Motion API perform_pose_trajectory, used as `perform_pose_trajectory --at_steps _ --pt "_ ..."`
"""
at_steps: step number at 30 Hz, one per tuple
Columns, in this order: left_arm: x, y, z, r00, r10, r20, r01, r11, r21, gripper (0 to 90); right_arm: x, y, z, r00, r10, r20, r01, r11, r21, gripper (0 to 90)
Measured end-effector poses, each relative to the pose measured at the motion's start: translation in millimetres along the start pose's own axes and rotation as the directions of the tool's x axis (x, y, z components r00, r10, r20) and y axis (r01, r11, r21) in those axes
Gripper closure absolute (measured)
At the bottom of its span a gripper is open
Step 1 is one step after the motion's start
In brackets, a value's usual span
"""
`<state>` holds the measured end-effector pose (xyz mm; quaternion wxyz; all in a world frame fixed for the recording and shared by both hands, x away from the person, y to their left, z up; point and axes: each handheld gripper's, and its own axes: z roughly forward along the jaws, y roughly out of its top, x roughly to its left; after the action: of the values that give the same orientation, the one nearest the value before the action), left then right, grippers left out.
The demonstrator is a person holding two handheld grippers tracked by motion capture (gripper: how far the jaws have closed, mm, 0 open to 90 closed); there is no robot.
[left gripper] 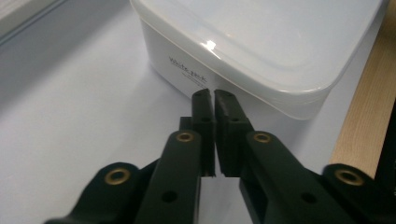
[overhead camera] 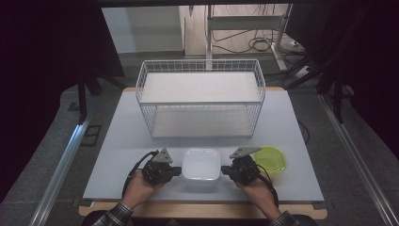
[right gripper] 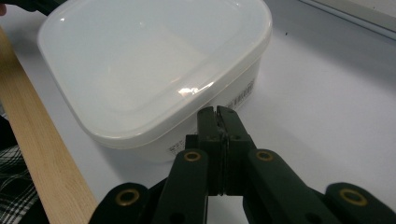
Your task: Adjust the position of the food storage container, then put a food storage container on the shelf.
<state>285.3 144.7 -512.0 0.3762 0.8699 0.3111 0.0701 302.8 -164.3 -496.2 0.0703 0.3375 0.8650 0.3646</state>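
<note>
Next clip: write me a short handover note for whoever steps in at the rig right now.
Left hand-held gripper: shut, empty, tips at the white lidded container's left side.
Right hand-held gripper: shut, empty, tips at its right side.
Container sits near the table's front edge, lid on; green bowl to its right; wire basket behind.
Done: both grippers flank the container.
Left: nothing gripped or moved yet.

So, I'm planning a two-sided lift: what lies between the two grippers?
The lidded white container sits between the left gripper and the right gripper, plain in the high view.
</note>
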Motion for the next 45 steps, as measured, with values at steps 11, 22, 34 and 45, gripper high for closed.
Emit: perform_pose_trajectory --at_steps 11,22,34,45 --pt "1.3 -15.8 -21.3 0.9933 -0.056 -0.101 0.048 0.9956 -0.08 37.9 -5.2 -3.0 -23.1 0.9983 -0.01 0.057 0.014 0.998 -0.065 69.7" --pt "-3.1 -40.5 -40.5 0.9826 -0.084 -0.165 0.061 0.9879 -0.142 7.7 -1.6 -6.7 -32.6 0.997 -0.057 0.051 0.062 0.994 -0.091 37.1" --pt "3.7 -43.2 -35.5 0.9892 -0.083 -0.121 0.06 0.9825 -0.176 2.6 0.3 -6.7 -28.3 0.9975 -0.068 0.021 0.07 0.989 -0.131 18.0" --pt "-2.1 -23.3 -28.2 0.9939 -0.06 -0.092 0.047 0.9904 -0.13 3.1 4.6 -3.9 -18.7 0.9965 -0.084 -0.004 0.083 0.991 -0.105 6.8"
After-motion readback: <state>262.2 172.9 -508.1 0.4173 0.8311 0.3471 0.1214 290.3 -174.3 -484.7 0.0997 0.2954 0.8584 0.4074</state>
